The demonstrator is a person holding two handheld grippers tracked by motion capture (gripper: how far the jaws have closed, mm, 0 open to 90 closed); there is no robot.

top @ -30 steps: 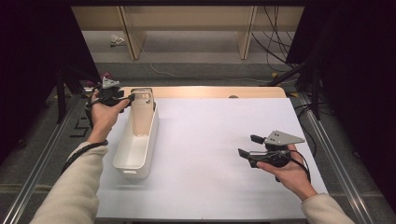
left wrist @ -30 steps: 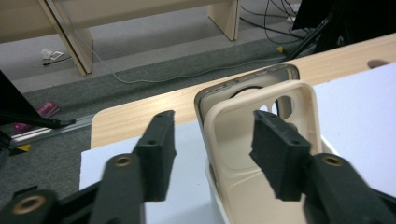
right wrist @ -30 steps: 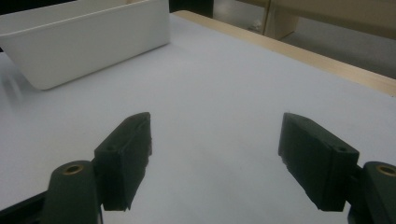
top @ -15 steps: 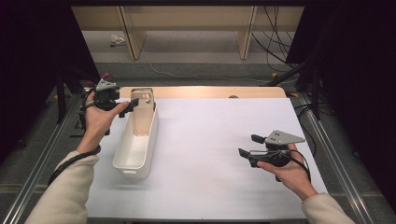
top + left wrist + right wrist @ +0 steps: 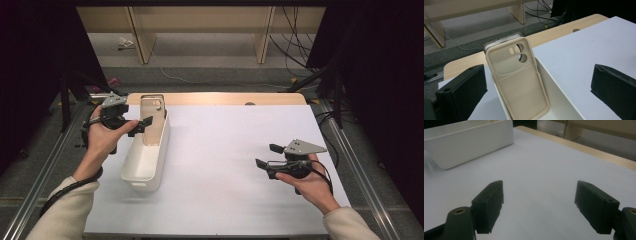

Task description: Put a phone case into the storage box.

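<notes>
A beige phone case [image 5: 152, 117] stands on end in the far end of a white bin [image 5: 145, 167], leaning on its end wall. My left gripper [image 5: 142, 125] hovers just left of the case. Its jaws have just been opening and now stand wide, with no pad touching anything. In the left gripper view the case [image 5: 516, 80] rises ahead of the left gripper [image 5: 537, 92], inside the bin [image 5: 560, 100]. My right gripper [image 5: 266, 155] rests open at the right of the table, and in its own view the right gripper [image 5: 542, 205] has only bare sheet between its jaws.
The table is covered by a white sheet [image 5: 230, 150], with a wooden strip [image 5: 220, 98] along the far edge. The bin [image 5: 469, 145] lies far off to the left of the right gripper. Beyond the table are wooden shelf legs and cables on the floor.
The left gripper's jaws have opened off the top of the phone case, and the hand has drawn back toward the person. The case stays leaning in the bin. The right hand is still.
</notes>
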